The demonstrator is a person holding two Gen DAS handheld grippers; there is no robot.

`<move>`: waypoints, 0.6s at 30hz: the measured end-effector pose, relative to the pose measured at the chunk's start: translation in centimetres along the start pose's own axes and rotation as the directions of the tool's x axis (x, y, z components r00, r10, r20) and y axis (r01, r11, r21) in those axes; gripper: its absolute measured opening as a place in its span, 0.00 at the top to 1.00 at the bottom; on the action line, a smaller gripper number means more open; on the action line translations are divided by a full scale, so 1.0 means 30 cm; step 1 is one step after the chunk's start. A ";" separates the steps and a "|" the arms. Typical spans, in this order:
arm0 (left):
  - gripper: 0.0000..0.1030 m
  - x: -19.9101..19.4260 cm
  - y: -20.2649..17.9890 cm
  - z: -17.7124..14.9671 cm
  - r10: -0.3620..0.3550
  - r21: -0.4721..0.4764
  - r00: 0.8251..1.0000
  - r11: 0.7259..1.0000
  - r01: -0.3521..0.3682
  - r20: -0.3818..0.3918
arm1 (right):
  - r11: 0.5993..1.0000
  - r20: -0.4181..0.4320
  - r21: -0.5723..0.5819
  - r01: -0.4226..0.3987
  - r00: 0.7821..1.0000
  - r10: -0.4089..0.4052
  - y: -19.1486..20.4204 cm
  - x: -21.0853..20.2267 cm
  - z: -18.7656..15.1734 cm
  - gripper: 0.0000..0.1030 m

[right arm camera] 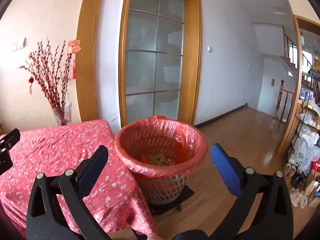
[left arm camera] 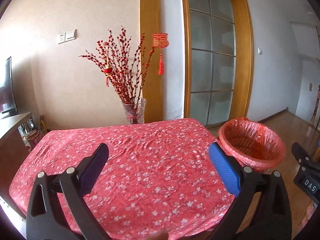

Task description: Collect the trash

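A white lattice trash basket lined with a red plastic bag stands on a low dark stool right of the table; yellow and orange trash lies at its bottom. The basket also shows in the left wrist view. My right gripper is open and empty, held in front of and above the basket. My left gripper is open and empty above the table with the red flowered cloth. No trash shows on the cloth.
A glass vase of red-berry branches stands behind the table's far edge. A frosted glass door is behind the basket. Wooden floor stretches right; a cluttered shelf stands at far right. A dark cabinet stands at left.
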State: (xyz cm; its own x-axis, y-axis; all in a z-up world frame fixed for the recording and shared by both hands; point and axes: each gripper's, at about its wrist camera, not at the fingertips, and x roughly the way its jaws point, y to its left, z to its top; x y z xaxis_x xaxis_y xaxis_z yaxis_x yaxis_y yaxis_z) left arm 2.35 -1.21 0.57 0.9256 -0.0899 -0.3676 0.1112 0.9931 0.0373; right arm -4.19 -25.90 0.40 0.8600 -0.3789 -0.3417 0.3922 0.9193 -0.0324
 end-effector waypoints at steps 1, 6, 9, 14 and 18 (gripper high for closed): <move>0.05 -0.003 0.007 -0.009 0.014 0.001 1.000 1.000 -0.014 -0.001 | 1.000 -0.003 0.000 -0.006 1.000 0.006 0.008 -0.008 -0.006 0.02; 0.05 -0.031 0.044 -0.051 0.037 -0.013 0.999 0.999 -0.037 -0.022 | 1.000 -0.020 0.002 -0.004 1.000 0.004 0.022 -0.038 -0.030 0.02; 0.05 -0.044 0.055 -0.068 0.041 -0.018 0.999 0.999 -0.041 -0.026 | 1.000 -0.020 -0.005 0.006 1.000 -0.006 0.030 -0.054 -0.037 0.02; 0.05 -0.055 0.044 -0.095 0.045 -0.011 0.998 0.999 -0.045 -0.039 | 1.000 -0.062 -0.008 0.012 0.998 -0.013 0.034 -0.055 -0.058 0.02; 0.05 -0.053 0.043 -0.116 0.037 -0.012 0.998 0.999 -0.038 -0.059 | 1.000 -0.091 -0.010 0.011 0.996 -0.012 0.038 -0.056 -0.086 0.02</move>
State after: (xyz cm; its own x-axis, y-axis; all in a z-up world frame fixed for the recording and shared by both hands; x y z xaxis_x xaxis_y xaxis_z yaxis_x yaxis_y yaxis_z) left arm -0.24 0.48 -2.04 0.9063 -0.0482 -0.4199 0.0718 0.9966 0.0404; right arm -6.02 -23.94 -1.49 0.8218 -0.3789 -0.4255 0.3988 0.9159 -0.0453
